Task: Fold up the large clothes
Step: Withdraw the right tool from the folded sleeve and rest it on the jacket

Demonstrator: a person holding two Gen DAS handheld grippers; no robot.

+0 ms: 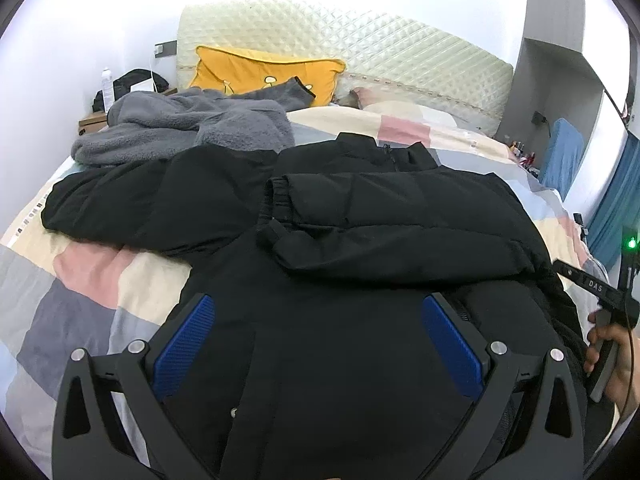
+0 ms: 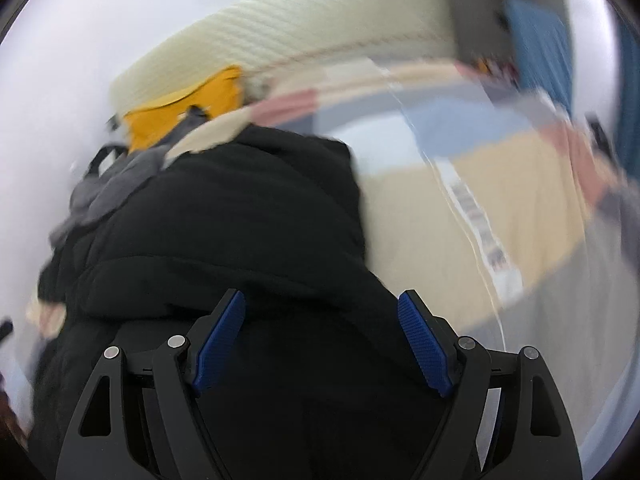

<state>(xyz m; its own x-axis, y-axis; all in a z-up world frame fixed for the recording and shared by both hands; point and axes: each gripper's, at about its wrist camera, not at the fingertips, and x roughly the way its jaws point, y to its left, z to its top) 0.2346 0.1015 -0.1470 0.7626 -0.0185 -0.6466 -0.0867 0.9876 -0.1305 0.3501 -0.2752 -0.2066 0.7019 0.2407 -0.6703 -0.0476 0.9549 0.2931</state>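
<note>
Nearest me, my left gripper (image 1: 316, 344) hangs over the black padded jacket (image 1: 340, 216), blue pads spread wide, nothing clasped. My right gripper (image 2: 322, 340), seen through blur, likewise stands released above the jacket's right side. The jacket lies on the pastel patchwork bedspread (image 1: 80, 280), one sleeve folded across its chest, the other out left. Bare cover lies along the near-left edge. Beyond: a grey fleece garment (image 1: 188, 124), a yellow cushion (image 1: 256, 72), and a cream quilted headboard (image 1: 360, 44).
</note>
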